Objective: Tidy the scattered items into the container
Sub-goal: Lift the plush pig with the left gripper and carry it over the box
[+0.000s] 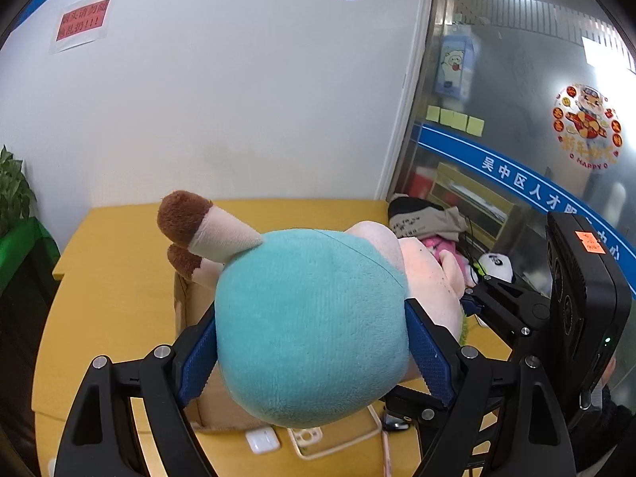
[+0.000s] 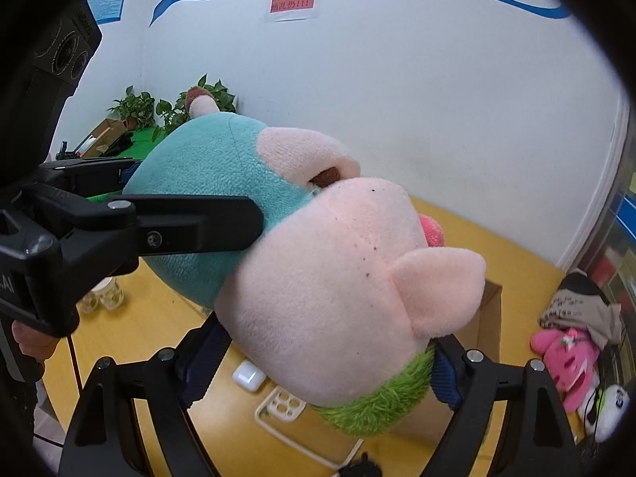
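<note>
Plush pig [image 1: 310, 326] clamped by both tongs — left [image 1: 312, 351] on teal body, right [image 2: 318, 361] on head; keep level, centre over cardboard box [image 2: 487, 318] before releasing.

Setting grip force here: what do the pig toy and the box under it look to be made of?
Pig toy: soft plush fabric, fuzzy matte pile, bulging between the left gripper pads, and the right gripper pads too. Box: looks like brown corrugated cardboard, dull and unprinted, with thin flap edges.
</note>
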{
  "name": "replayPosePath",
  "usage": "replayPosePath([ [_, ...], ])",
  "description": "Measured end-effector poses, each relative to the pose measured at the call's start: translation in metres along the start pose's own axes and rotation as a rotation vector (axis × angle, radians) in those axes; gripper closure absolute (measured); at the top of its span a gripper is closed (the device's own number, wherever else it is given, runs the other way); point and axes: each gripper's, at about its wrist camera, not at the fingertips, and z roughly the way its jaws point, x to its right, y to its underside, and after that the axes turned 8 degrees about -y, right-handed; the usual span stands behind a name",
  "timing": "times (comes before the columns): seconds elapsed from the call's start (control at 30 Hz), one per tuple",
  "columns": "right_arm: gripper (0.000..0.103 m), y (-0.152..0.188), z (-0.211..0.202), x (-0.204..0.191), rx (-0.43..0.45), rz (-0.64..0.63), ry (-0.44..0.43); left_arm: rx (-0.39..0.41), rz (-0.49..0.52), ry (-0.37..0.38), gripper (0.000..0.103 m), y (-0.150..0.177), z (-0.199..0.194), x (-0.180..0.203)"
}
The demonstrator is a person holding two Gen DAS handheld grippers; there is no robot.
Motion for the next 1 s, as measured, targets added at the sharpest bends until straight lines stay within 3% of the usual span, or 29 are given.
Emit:
replayPosePath([
  [0.23,0.017,-0.054,0.033,0.028,-0.006,-0.021,-0.017,-0.003,-0.017,-0.015,0.014,-0.051,0.044,-0.029],
  [0.47,0.017,-0.077,0.084,0.061,-0.047,-0.005,-0.028,-0.046,-0.040,-0.013,0.014,-0.073,0.105,-0.065],
  [0.73,0.017,-0.066,0.177,0.097,-0.135,0.014,-0.062,-0.167,-0.088,-0.015,0.014,-0.059,0.205,-0.104],
  [1.0,0.017,-0.025,0.279,0.122,-0.220,0.039,-0.102,-0.326,-0.138,-0.042,0.014,-0.015,0.306,-0.137],
])
